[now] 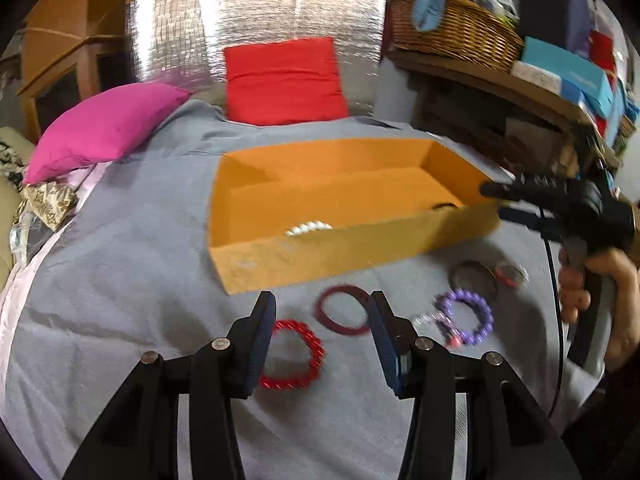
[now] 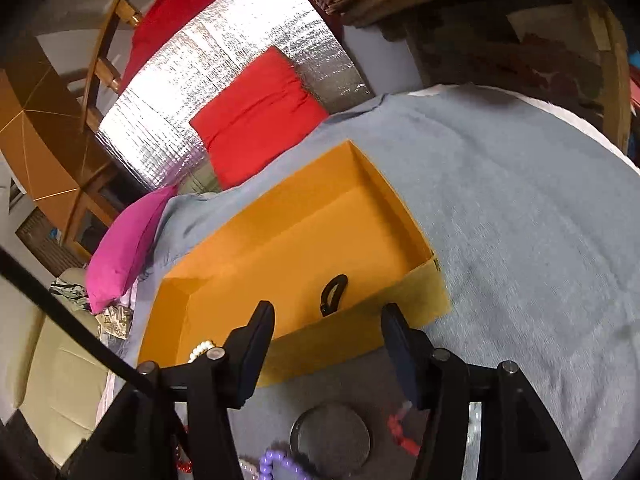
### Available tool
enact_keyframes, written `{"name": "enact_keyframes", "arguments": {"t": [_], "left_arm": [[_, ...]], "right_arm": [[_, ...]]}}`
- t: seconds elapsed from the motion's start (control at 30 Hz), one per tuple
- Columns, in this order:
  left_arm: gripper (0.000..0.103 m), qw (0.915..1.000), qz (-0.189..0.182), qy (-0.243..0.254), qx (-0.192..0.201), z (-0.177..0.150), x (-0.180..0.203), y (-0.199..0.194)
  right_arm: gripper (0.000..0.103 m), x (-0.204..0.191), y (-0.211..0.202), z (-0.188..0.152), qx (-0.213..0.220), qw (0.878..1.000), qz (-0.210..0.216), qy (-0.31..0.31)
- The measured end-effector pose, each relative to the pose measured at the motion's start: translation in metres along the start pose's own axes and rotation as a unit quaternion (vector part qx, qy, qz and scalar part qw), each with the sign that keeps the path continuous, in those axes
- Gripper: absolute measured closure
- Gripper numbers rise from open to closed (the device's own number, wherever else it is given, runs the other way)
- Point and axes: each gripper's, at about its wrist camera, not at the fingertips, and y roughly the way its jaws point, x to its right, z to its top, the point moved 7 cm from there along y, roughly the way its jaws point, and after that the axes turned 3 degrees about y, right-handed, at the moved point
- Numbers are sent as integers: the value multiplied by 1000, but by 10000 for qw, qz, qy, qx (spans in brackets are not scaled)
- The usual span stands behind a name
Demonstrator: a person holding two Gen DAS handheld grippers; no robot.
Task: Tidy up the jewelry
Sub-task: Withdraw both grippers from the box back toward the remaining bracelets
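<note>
1. Red beaded bracelet (image 1: 294,354) lay on the grey bed cover (image 1: 120,280), between the left gripper (image 1: 322,338) fingers, which stood apart, empty.
2. Dark red bangle (image 1: 344,310), purple bead bracelet (image 1: 466,316) and a round metal ring (image 2: 331,438) lay nearby, loose.
3. Orange cardboard box (image 1: 340,248) already held white pearls (image 1: 308,228) and a black clip (image 2: 333,294).
4. Right gripper (image 2: 326,354) fingers apart, empty, above the box's front wall.
5. Risk: soft, wrinkled cover could let beads sink, so the fingers might pinch cloth or slip off.

Matt cardboard box (image 1: 344,252) on napped grey cloth (image 1: 120,280)
</note>
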Motion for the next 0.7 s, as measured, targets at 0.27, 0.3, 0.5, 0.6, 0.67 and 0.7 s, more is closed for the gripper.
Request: {"name": "enact_keyframes", "arguments": {"t": [0.27,0.3,0.5,0.6,0.67,0.7], "left_arm": [[54,9988,-405,193,-218,-26,38,-5],[54,9986,-419,193,-252,-29,40,-5],[54,9985,-334,77,-420,-33,37,5],[54,9985,-325,90,-428,-31,35,8],[54,9983,-312,124,-476,-31,34,13],[54,9981,-306,131,-510,-32,34,15]], "right_arm": [[64,12,-35,-35,-834,9957,249,-333],[65,13,-39,-41,-939,9943,279,-410],[69,12,-34,-91,-1745,9826,454,-453],[69,5,-21,-110,-2028,9772,470,-408],[69,-2,-15,-115,-2045,9767,501,-425],[69,-5,-12,-116,-2048,9765,512,-434]]}}
